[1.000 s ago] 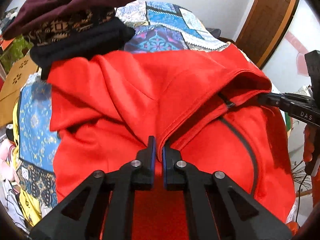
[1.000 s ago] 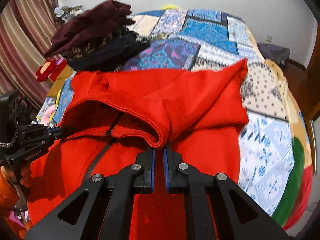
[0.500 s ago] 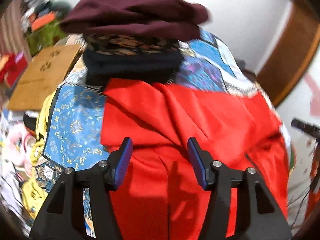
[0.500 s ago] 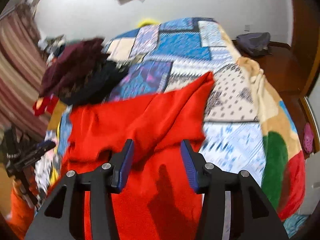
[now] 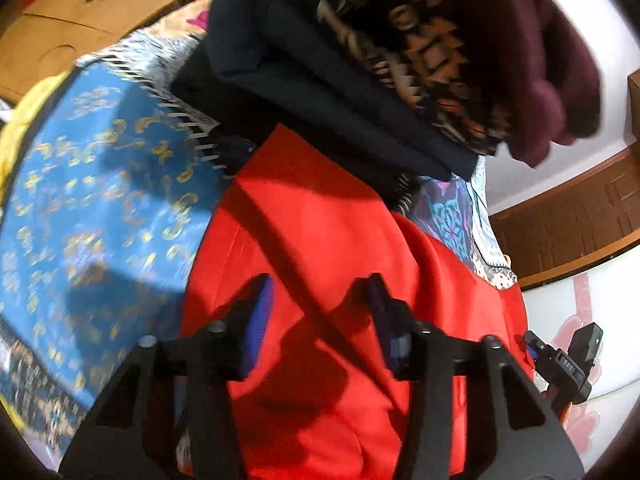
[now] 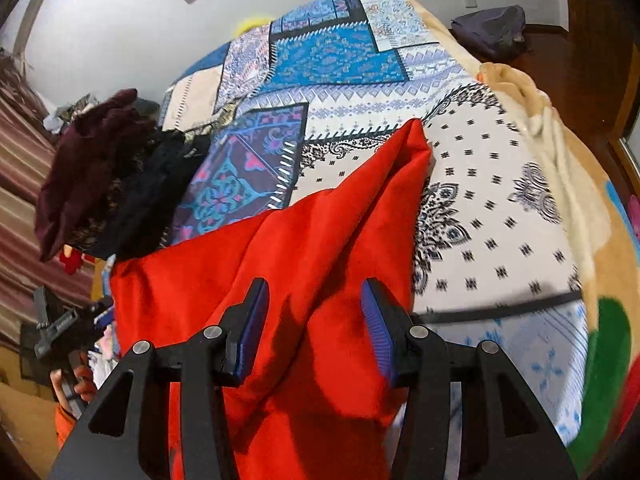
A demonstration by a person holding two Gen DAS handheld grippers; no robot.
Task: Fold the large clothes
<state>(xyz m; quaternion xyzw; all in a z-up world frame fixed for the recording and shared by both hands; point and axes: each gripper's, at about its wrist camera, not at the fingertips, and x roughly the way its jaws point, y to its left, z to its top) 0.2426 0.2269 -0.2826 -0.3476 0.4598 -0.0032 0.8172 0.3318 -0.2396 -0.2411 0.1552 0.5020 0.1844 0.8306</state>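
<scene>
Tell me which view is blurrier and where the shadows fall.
Left wrist view: blurrier, with the clothes pile and blue quilt smeared by motion; dark finger shadows cross the red garment. Right wrist view: mostly sharp, only the quilt's right edge streaked; soft shadows of the open fingers lie on the red garment. Fisheye bending in both.

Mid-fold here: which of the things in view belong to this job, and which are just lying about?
Job:
- red garment
- left gripper, open above it
- right gripper, open above it

Lying about:
- stack of folded dark clothes
- patchwork bedspread
- cardboard box
- grey bag
</scene>
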